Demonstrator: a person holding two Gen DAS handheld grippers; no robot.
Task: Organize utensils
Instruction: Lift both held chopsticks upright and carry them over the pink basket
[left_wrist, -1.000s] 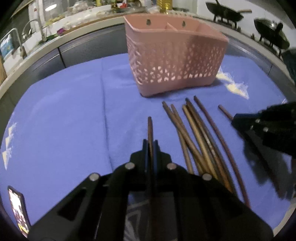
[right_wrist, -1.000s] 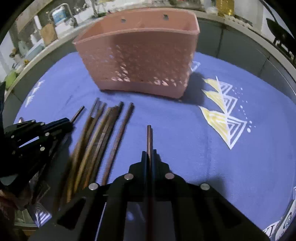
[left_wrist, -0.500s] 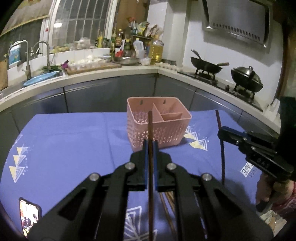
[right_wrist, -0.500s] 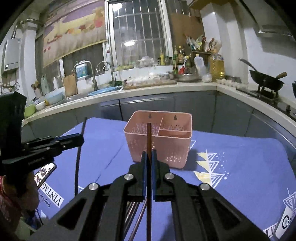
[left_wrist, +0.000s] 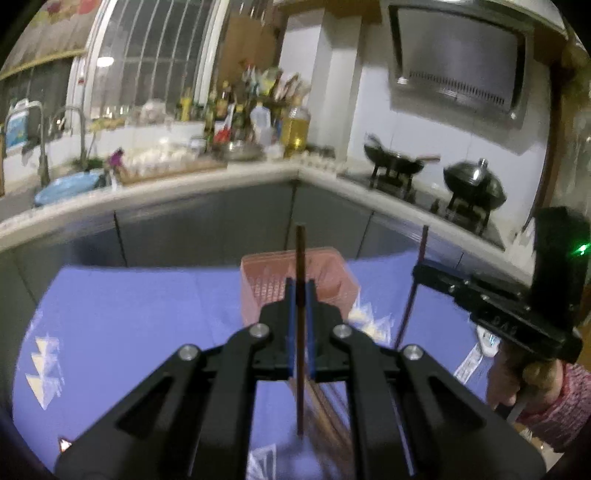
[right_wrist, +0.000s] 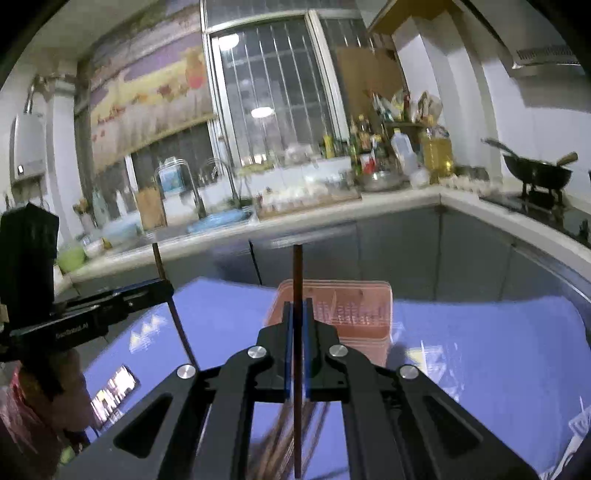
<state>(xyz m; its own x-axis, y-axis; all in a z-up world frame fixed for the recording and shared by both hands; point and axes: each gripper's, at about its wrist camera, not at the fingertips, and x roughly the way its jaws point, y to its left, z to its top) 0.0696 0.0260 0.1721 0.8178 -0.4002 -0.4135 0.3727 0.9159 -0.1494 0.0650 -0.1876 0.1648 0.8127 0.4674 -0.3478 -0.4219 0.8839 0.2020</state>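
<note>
My left gripper (left_wrist: 300, 286) is shut on a brown chopstick (left_wrist: 300, 254) held upright, high above the table. My right gripper (right_wrist: 297, 308) is shut on another brown chopstick (right_wrist: 297, 273), also upright. A pink perforated basket (left_wrist: 266, 284) stands on the blue cloth ahead of both; it also shows in the right wrist view (right_wrist: 354, 310). Several loose chopsticks (left_wrist: 328, 410) lie on the cloth below the grippers, blurred. The right gripper shows at the right of the left wrist view (left_wrist: 419, 269), the left gripper at the left of the right wrist view (right_wrist: 168, 288).
The blue cloth (left_wrist: 129, 314) covers the table. A phone (right_wrist: 112, 387) lies at its left front. A kitchen counter (left_wrist: 184, 181) with sink, bottles and a stove with woks (left_wrist: 472, 181) runs behind.
Both grippers have lifted from the cloth, each raising its chopstick upright; the views swung from the table to the kitchen, and the basket now sits lower and smaller.
</note>
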